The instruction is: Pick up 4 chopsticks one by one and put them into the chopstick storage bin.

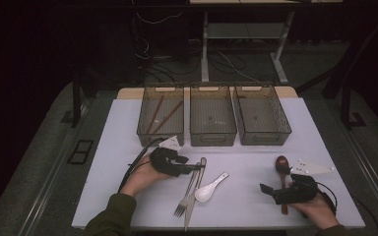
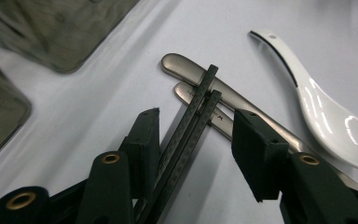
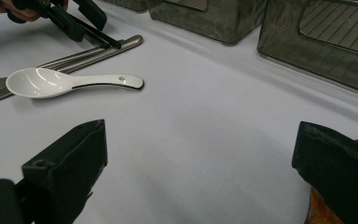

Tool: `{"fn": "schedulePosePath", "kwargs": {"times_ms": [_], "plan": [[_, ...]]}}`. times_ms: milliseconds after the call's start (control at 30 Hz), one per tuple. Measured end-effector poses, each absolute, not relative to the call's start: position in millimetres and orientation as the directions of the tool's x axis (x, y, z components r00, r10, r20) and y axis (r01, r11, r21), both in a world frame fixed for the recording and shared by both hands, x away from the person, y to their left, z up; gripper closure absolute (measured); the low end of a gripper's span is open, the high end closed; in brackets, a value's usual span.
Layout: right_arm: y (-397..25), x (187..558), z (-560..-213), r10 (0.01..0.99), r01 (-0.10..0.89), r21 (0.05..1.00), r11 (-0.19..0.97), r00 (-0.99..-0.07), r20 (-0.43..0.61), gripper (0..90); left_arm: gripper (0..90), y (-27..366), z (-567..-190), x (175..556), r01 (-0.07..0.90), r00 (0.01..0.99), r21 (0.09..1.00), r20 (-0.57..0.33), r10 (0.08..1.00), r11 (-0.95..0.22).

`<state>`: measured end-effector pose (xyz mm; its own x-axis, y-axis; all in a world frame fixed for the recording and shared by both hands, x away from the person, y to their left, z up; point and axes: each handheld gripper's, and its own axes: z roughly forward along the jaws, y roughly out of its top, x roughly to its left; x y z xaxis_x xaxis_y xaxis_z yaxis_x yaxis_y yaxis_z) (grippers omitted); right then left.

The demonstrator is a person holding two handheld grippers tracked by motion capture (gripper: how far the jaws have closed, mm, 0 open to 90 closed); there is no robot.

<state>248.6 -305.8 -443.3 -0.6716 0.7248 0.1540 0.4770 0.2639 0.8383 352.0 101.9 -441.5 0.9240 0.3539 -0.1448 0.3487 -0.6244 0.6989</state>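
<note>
Two black chopsticks (image 2: 191,119) lie between the jaws of my left gripper (image 2: 198,135), close against one jaw, their ends over the handles of a metal knife (image 2: 177,63) and fork (image 2: 182,91). The jaws stand apart, so the gripper is open. In the high view this gripper (image 1: 197,167) is left of centre, above the fork (image 1: 184,199) and knife (image 1: 193,206). A white ceramic spoon (image 1: 207,189) lies just to their right. My right gripper (image 1: 274,181) is open over bare table, with a wooden spoon (image 1: 281,164) beside one jaw.
Three translucent bins stand in a row at the back: the left bin (image 1: 160,142) holds brown chopsticks (image 1: 167,117), while the middle bin (image 1: 213,141) and the right bin (image 1: 266,140) look nearly bare. The table's front edge lies just below both hands.
</note>
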Motion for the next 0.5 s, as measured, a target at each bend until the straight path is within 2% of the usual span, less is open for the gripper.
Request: {"fn": "schedulePosePath", "kwargs": {"times_ms": [500], "plan": [[-306.3, 248.5, -443.0, 0.723, 0.477, 0.838, 0.264, -0.673, 0.155, 2.8, 66.7, 95.8, -445.7, 352.3, 0.318, 0.933, 0.685, -0.103, 0.345, -0.655]]}}
